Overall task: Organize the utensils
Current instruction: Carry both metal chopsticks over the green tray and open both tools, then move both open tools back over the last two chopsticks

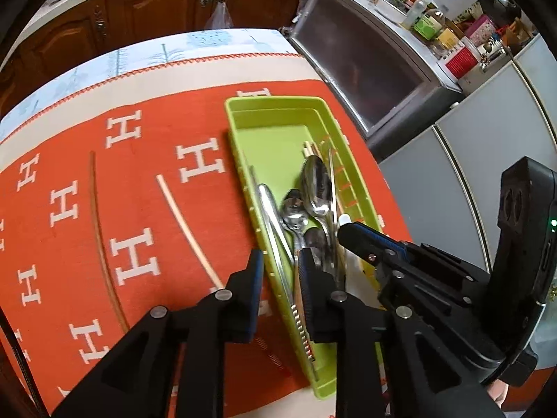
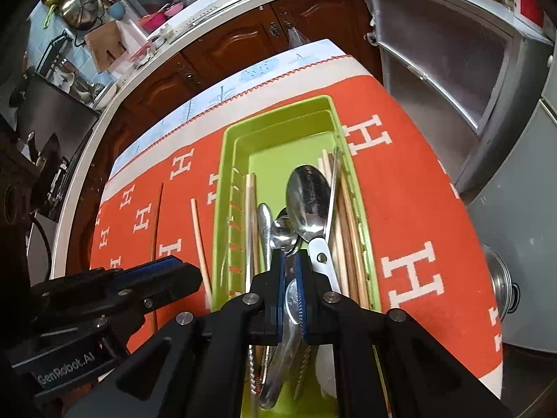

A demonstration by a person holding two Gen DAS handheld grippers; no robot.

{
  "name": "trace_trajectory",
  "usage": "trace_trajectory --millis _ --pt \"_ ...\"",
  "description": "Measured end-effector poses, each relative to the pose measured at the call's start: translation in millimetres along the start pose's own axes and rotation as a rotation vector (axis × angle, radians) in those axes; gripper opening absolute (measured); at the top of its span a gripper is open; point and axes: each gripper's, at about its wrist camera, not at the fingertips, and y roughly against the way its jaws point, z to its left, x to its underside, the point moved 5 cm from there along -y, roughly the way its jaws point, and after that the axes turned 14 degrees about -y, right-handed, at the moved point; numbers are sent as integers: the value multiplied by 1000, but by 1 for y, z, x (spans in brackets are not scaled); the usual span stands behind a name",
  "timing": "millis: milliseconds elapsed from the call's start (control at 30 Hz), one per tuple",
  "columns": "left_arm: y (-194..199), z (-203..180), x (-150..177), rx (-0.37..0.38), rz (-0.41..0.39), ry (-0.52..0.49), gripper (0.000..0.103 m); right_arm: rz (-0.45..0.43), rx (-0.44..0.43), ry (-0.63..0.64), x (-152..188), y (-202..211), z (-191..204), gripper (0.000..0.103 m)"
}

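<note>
A green utensil tray (image 1: 278, 111) (image 2: 278, 115) lies on the orange cloth and holds spoons (image 1: 316, 184) (image 2: 308, 198), a knife (image 1: 271, 209), chopsticks (image 2: 348, 216) and other cutlery. My right gripper (image 2: 290, 268) (image 1: 351, 233) is over the tray's near end, shut on a metal utensil handle (image 2: 292, 299). My left gripper (image 1: 278, 271) is open and empty, straddling the tray's left wall near its front; it shows at the left in the right wrist view (image 2: 177, 275). Two loose chopsticks, one pale (image 1: 188, 230) (image 2: 200, 240) and one dark (image 1: 101, 230) (image 2: 158, 223), lie on the cloth left of the tray.
The table (image 1: 209, 69) is covered by an orange cloth with white H letters. Wooden cabinets (image 1: 156, 3) stand behind it. A grey fridge (image 1: 365, 59) with jars on top stands at the right. A pot lid (image 2: 501, 285) sits beyond the table's right edge.
</note>
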Motion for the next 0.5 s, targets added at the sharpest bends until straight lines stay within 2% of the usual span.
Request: trace_trajectory --millis 367,500 --pt "39 52 22 -96 -49 67 23 0 -70 73 20 27 42 7" --pt "60 68 29 -143 -100 84 42 3 -101 109 30 38 63 8"
